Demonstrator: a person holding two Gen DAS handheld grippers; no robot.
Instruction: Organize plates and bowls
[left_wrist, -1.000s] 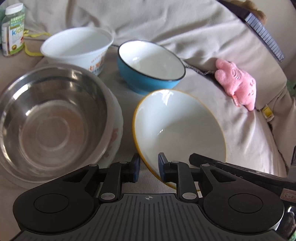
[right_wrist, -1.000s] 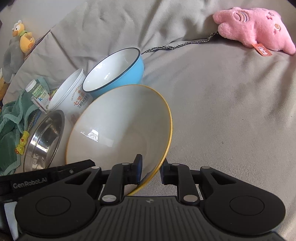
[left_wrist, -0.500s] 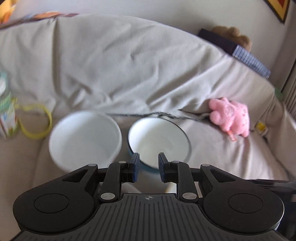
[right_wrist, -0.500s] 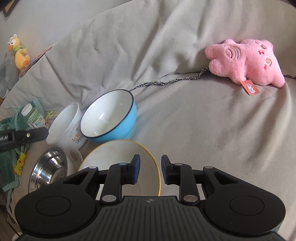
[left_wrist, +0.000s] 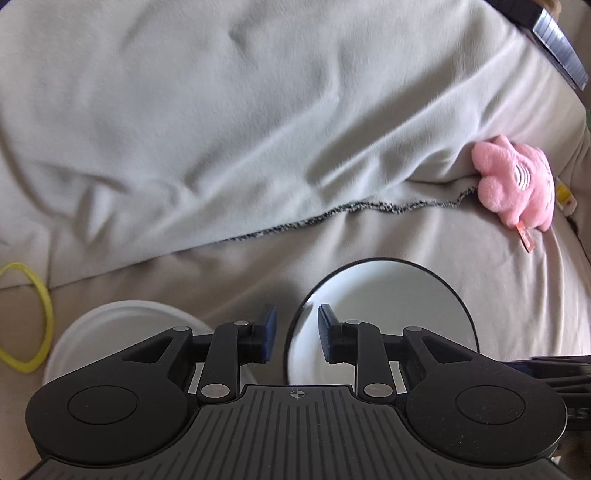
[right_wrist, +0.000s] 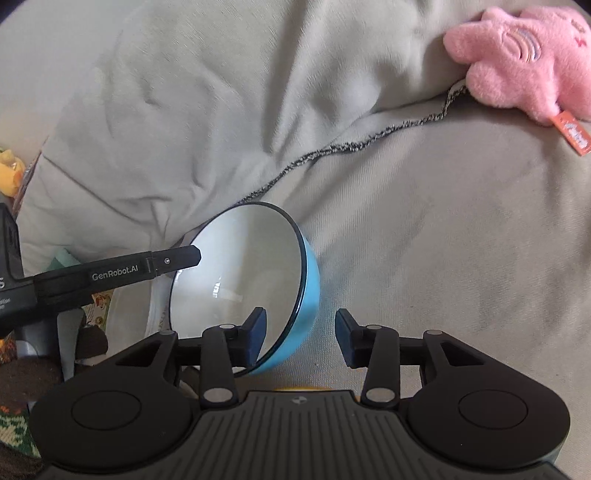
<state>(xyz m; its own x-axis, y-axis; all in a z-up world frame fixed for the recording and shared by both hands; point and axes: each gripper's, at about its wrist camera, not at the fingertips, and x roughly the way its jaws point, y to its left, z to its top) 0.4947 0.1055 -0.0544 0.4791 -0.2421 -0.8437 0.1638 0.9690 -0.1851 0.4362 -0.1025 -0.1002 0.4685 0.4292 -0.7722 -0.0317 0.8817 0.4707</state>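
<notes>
A blue bowl (right_wrist: 255, 280) with a white inside and dark rim sits on the grey sofa blanket; it also shows in the left wrist view (left_wrist: 391, 306). My right gripper (right_wrist: 301, 338) is open, its jaws either side of the bowl's right rim, empty. My left gripper (left_wrist: 293, 334) is open and empty, its fingers straddling the bowl's left rim. A white tub bowl (left_wrist: 122, 328) sits left of the blue bowl. A sliver of the yellow-rimmed bowl (right_wrist: 295, 388) shows under the right gripper.
A pink plush toy (left_wrist: 517, 184) lies at the right, against the sofa back; it also shows in the right wrist view (right_wrist: 517, 55). A yellow ring (left_wrist: 29, 314) lies at the left. A yellow toy (right_wrist: 9, 170) sits at the far left edge.
Both grippers moved forward and down to the blue bowl. The right jaws let go of the yellow-rimmed bowl and opened wider. The steel bowl has left both views.
</notes>
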